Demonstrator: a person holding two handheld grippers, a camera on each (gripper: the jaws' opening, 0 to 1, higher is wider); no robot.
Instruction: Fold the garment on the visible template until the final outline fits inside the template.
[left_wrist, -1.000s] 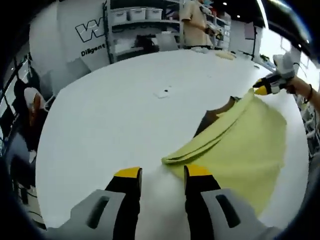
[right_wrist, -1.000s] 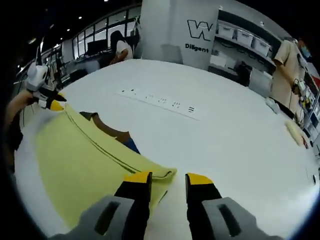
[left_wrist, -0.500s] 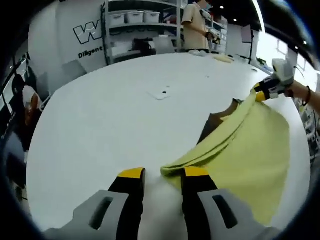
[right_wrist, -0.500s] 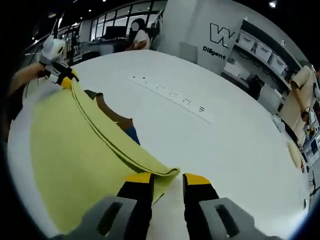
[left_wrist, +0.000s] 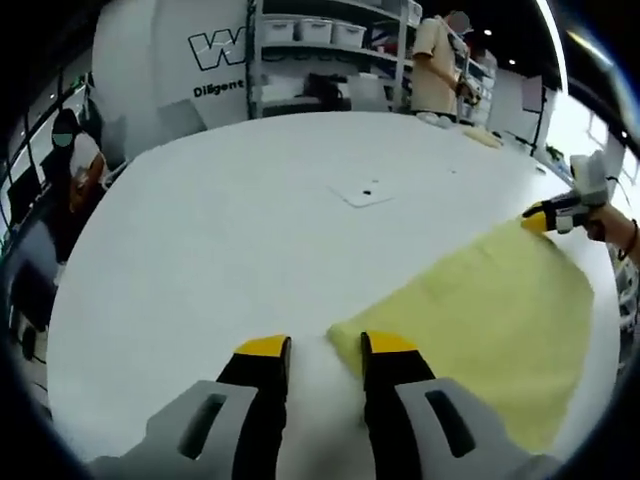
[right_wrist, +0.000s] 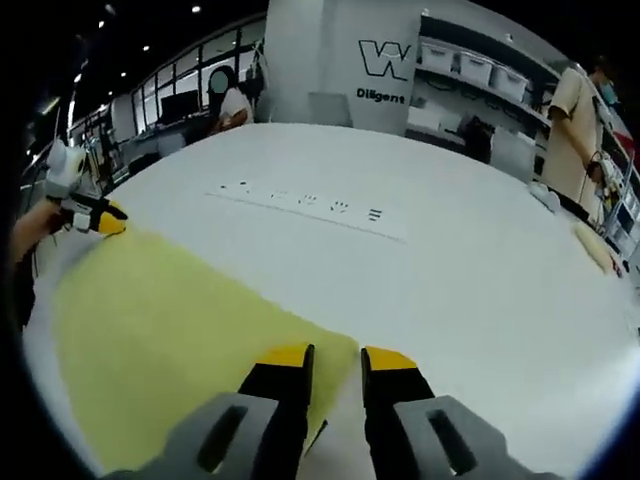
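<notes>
A yellow garment (left_wrist: 470, 310) lies flat on the white table (left_wrist: 230, 240), folded over into a smooth panel. One corner sits between the jaws of my left gripper (left_wrist: 326, 346), which is shut on it. The opposite end of the same edge is held by my right gripper (left_wrist: 548, 214), seen at the far right with a hand behind it. In the right gripper view the garment (right_wrist: 170, 330) spreads to the left, its near corner pinched in my right gripper (right_wrist: 337, 357). My left gripper (right_wrist: 95, 218) holds the far corner there.
A small flat sheet (left_wrist: 365, 190) with a dark dot lies mid-table. A row of small marks (right_wrist: 300, 200) runs across the table (right_wrist: 470, 280). Pale objects (right_wrist: 595, 245) rest near the far edge. People (left_wrist: 435, 60) stand by shelves; another sits at left (left_wrist: 75, 165).
Both grippers have lowered the raised folded edge onto the table. The garment now lies flat and covers the brown and blue patch that showed under the fold before.
</notes>
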